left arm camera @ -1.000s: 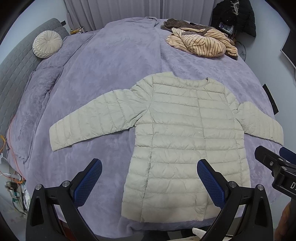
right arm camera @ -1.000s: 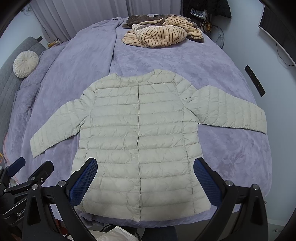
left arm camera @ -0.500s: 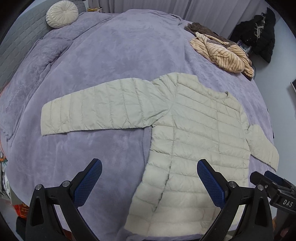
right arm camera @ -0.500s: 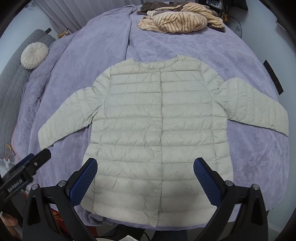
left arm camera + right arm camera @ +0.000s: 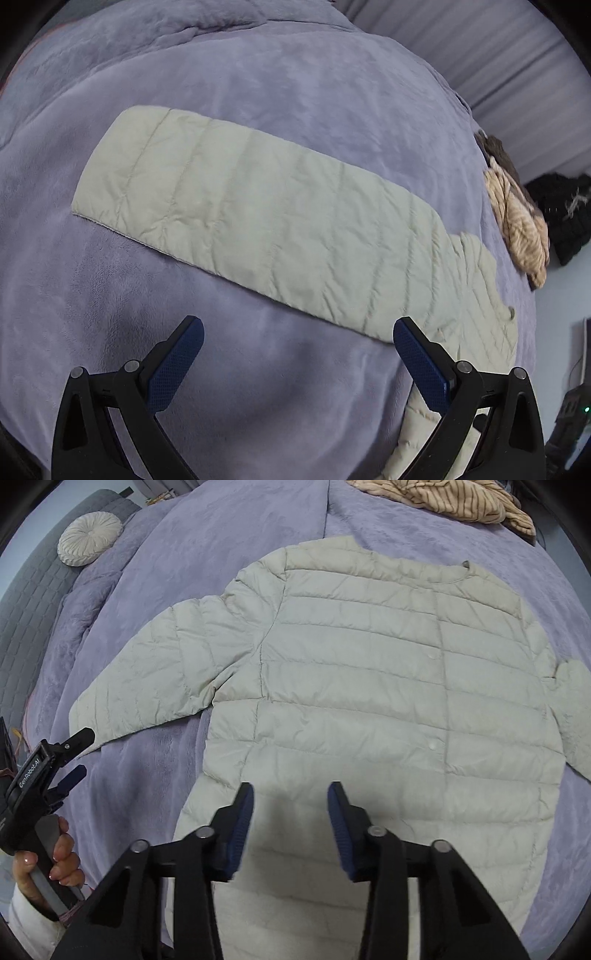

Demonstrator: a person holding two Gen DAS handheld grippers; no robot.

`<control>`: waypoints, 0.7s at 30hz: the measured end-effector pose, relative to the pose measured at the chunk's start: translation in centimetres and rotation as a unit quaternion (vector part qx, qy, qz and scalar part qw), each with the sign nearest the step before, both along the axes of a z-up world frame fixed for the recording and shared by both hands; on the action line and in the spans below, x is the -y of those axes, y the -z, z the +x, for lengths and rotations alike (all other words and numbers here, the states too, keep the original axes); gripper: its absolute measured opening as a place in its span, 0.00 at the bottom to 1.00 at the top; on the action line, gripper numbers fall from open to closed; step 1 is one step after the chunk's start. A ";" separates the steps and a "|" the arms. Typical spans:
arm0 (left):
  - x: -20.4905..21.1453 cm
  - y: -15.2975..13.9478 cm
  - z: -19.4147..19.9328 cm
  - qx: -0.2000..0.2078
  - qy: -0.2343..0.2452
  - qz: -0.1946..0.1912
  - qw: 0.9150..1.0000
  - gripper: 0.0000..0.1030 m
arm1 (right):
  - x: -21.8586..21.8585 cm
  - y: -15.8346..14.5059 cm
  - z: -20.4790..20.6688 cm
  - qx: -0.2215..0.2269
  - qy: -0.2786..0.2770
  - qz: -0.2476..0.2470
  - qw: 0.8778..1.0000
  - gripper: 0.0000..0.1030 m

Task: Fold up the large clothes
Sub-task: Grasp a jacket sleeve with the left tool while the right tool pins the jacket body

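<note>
You moved both claws since the picture a moment before. Your left claw [image 5: 297,354] swung out to the side and came down low, so the jacket's long sleeve [image 5: 258,229] filled its view and the body of the jacket slid off to the right edge. Your right claw [image 5: 290,819] dropped closer to the jacket [image 5: 388,701], and its two fingers came nearer to each other.

Your left claw was wide apart and held nothing. It hung over the bare purple blanket [image 5: 258,387], just beside the lower edge of the sleeve. Your right claw was partly closed, with a gap left between the fingers, and it held nothing. It hung over the lower part of the jacket.

The jacket lay flat on the bed, front side up, with both sleeves spread out. A striped top [image 5: 454,498] sat at the far end of the bed, and a round pillow [image 5: 89,537] lay off to the left.

No fold was made yet. It looked like you were getting ready to pick up the sleeve and lay it over the body.
</note>
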State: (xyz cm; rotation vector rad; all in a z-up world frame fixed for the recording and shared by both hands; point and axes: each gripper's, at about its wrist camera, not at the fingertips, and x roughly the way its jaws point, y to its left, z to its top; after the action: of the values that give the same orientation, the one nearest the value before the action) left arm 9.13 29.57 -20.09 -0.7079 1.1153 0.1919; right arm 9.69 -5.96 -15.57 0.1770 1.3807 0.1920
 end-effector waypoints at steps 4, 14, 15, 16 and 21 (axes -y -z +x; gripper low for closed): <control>-2.8 3.4 1.0 0.009 -0.036 -0.048 0.998 1.00 | -2.1 2.0 3.1 0.022 -0.018 0.025 0.999 0.37; -4.4 5.7 3.7 0.048 -0.086 -0.025 0.995 0.95 | -6.6 6.7 9.2 0.052 -0.057 0.045 0.996 0.36; -4.6 5.6 3.7 0.050 -0.097 -0.015 0.994 0.86 | -6.6 7.3 9.4 0.048 -0.056 0.043 0.996 0.36; -4.8 5.5 3.9 0.048 -0.100 -0.003 0.994 0.62 | -6.7 7.8 9.6 0.044 -0.055 0.043 0.997 0.36; -5.3 4.7 4.7 0.095 -0.066 -0.028 0.993 0.08 | -6.8 8.3 9.9 0.046 -0.058 0.042 0.996 0.36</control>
State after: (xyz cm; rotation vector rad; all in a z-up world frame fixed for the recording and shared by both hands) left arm 13.87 34.89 -24.83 -0.8326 0.8946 0.2020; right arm 19.58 0.81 -23.90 0.1549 1.2926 0.3514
